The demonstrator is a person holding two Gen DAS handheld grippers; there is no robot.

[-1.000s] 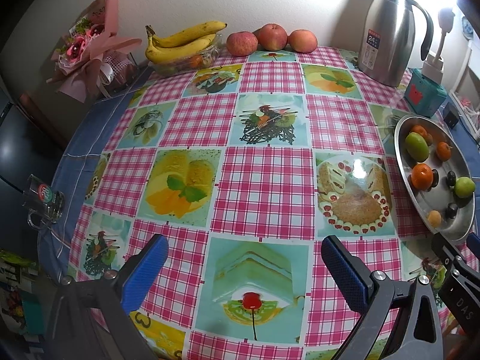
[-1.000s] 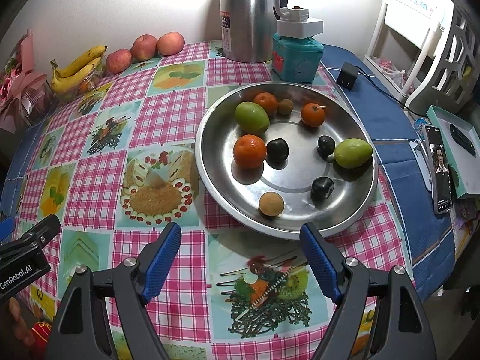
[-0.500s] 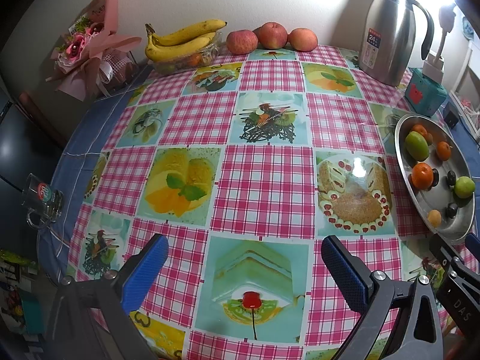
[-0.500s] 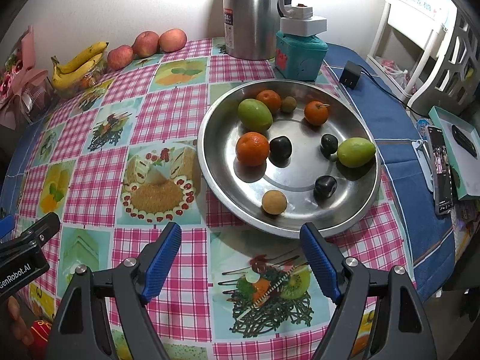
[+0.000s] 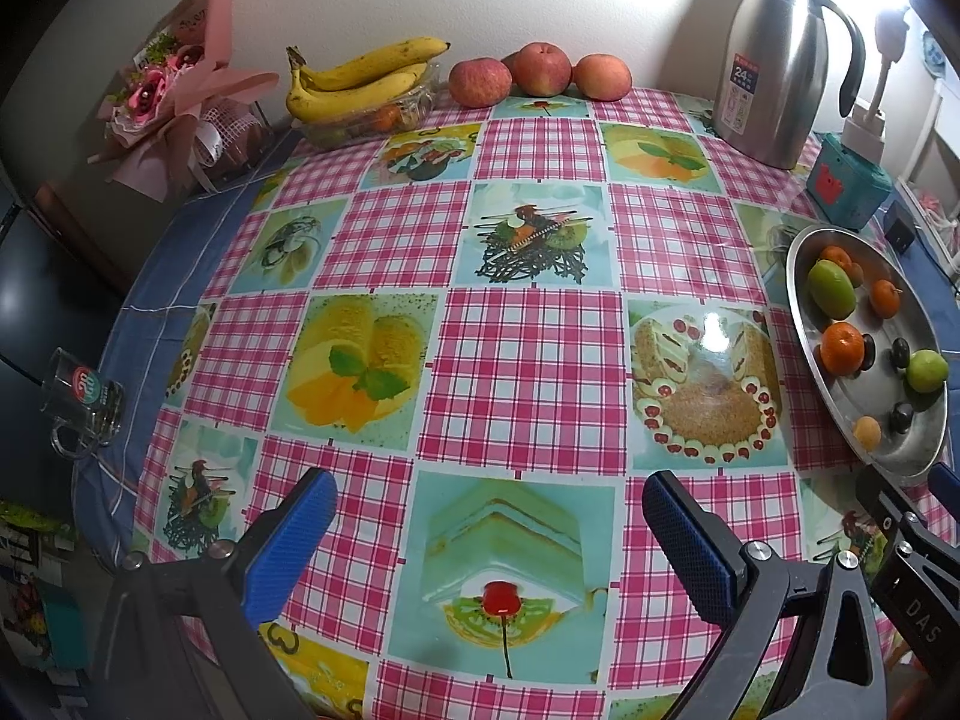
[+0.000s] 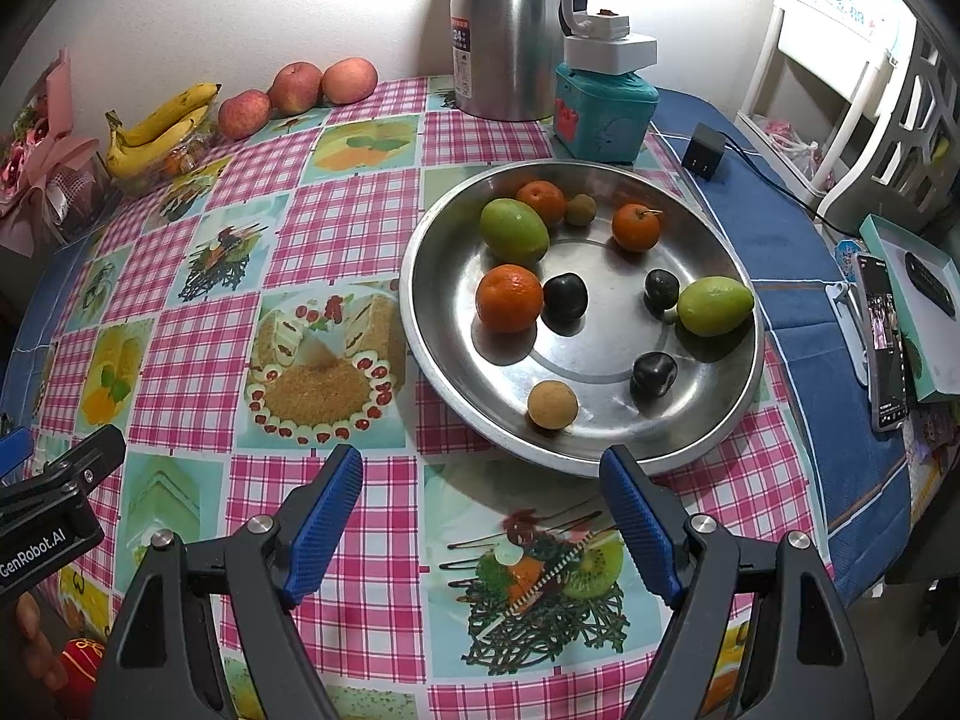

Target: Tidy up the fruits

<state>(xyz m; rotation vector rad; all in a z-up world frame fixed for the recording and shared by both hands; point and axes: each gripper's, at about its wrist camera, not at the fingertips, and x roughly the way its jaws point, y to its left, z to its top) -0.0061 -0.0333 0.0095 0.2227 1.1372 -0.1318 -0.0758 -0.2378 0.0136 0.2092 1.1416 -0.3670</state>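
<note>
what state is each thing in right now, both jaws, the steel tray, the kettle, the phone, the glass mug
left gripper: jaws open, nothing between them
right gripper: jaws open, nothing between them
steel tray: flat on the table, fruit scattered loose in it
steel kettle: upright, lid on
phone: screen lit, lying face up
glass mug: upright; contents cannot be told

You had a pink-and-white checked tablecloth (image 6: pixel 354 222) with dessert-picture squares over a blue under-cloth (image 6: pixel 774 228). The silver bowl (image 6: pixel 456 396) held orange tangerines (image 6: pixel 509 297), green mangoes (image 6: pixel 514 230), near-black plums (image 6: pixel 564 297) and tan longans (image 6: pixel 552 404); yellow bananas (image 5: pixel 360 81) lay behind.
</note>
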